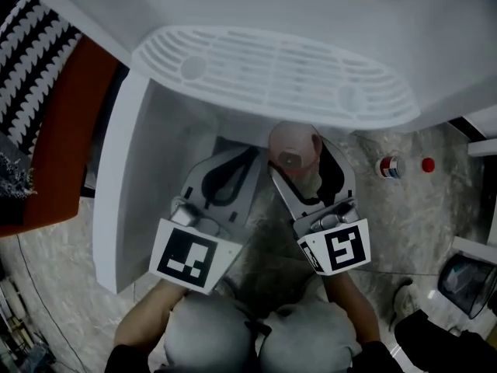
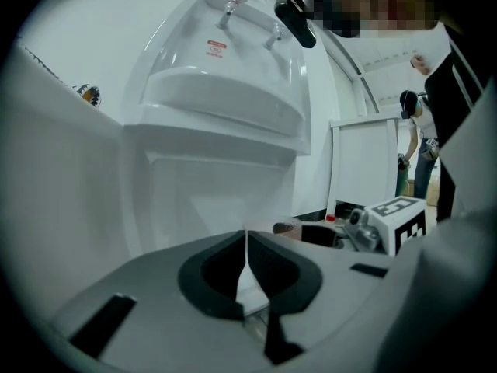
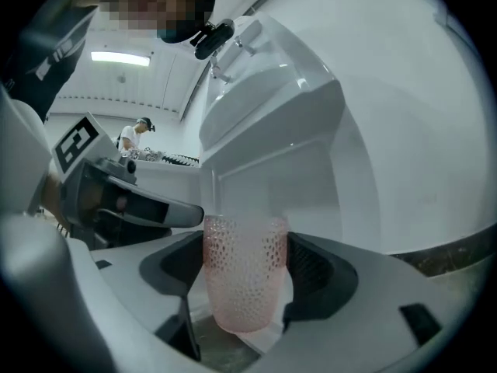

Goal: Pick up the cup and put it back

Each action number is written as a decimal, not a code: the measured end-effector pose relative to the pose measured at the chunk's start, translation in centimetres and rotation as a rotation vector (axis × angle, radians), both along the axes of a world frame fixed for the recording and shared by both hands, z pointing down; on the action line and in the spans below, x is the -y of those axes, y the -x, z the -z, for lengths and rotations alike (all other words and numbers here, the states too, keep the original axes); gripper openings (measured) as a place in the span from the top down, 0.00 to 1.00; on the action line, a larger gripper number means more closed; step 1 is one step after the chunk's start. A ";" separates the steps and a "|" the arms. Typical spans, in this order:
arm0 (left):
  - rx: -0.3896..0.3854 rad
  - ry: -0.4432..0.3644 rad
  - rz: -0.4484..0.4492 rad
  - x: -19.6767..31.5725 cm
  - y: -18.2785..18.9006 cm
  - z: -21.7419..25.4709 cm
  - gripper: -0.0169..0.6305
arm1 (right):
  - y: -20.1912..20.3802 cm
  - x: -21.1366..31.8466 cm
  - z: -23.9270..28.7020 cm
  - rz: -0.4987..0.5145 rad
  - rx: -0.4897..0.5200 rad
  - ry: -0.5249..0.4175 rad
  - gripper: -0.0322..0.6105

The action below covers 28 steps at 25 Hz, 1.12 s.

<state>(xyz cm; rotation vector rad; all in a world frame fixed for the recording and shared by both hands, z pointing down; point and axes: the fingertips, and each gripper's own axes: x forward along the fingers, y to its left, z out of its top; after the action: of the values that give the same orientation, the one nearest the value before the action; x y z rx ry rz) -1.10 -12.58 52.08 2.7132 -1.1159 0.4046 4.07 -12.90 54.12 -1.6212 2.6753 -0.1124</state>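
Nearest the viewer, the right claw (image 3: 245, 295) is partly closed around a pink cup (image 3: 242, 259), with one jaw pressing each side of its wall about halfway up. The cup stands upright in the grip, see-through and covered in small dimples, and it narrows slightly toward its base. Whether its base rests on anything cannot be told. It looks light and stiff. The dimples should help against slipping, though if it is glass it would break when dropped. The taper suggests a grip at mid-height or a little above would be safest, with firm but gentle pressure. Just beside it, the left claw (image 2: 247, 264) has its jaws closed together with nothing between them. Beyond both claws stands a white water dispenser (image 2: 225, 107) with two small taps (image 2: 231, 8) near its top and a recessed bay below them. The cup is held in front of this bay. From overhead, a slatted white grille (image 1: 272, 68) juts out above the cup, and a marbled stone floor (image 1: 404, 208) lies to the right. Far off, another person (image 3: 132, 137) stands in a brightly lit room.
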 end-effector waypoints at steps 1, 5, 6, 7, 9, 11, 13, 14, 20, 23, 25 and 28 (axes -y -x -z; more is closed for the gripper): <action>0.001 0.002 0.001 0.0 0.1 -0.2 0.95 | 0.3 0.6 -0.4 -0.003 0.006 -0.001 0.42; -0.011 0.034 0.033 0.5 0.9 -1.1 0.95 | 1.0 3.1 -2.2 -0.027 -0.039 -0.007 0.42; -0.015 0.040 0.036 0.7 0.9 -1.2 0.95 | 0.9 3.9 -2.8 -0.038 -0.048 -0.001 0.42; -0.017 0.044 0.035 0.9 0.9 -1.4 0.95 | 0.8 4.6 -3.5 -0.050 -0.059 0.010 0.42; -0.022 0.051 0.028 0.9 1.0 -1.6 0.95 | 0.7 5.7 -4.9 -0.070 -0.085 0.029 0.42; -0.028 0.056 0.032 0.7 1.4 -1.7 0.95 | 1.1 6.6 -5.3 -0.080 -0.101 0.016 0.42; -0.031 0.054 0.052 0.8 2.0 -1.6 0.95 | 1.4 7.5 -5.9 -0.086 -0.117 0.021 0.42; -0.033 0.052 0.062 0.9 2.3 -1.6 0.95 | 1.4 7.9 -6.3 -0.092 -0.118 0.027 0.42; -0.040 0.063 0.072 1.0 3.2 -1.7 0.95 | 1.7 11.2 -7.5 -0.128 -0.130 0.027 0.42; -0.035 0.067 0.075 1.0 3.5 -1.9 0.95 | 1.2 12.5 -8.4 -0.147 -0.139 0.039 0.42; -0.035 0.073 0.080 1.1 3.7 -2.0 0.95 | 0.9 13.3 -9.1 -0.156 -0.144 0.051 0.42; -0.029 0.078 0.078 1.1 3.6 -2.3 0.95 | 0.5 14.3 -9.6 -0.166 -0.141 0.055 0.42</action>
<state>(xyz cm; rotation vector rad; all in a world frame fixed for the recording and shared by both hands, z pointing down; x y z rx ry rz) -4.73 -13.69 54.37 2.5908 -1.1679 0.3870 3.58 -27.23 63.76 -1.9293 2.6430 -0.0723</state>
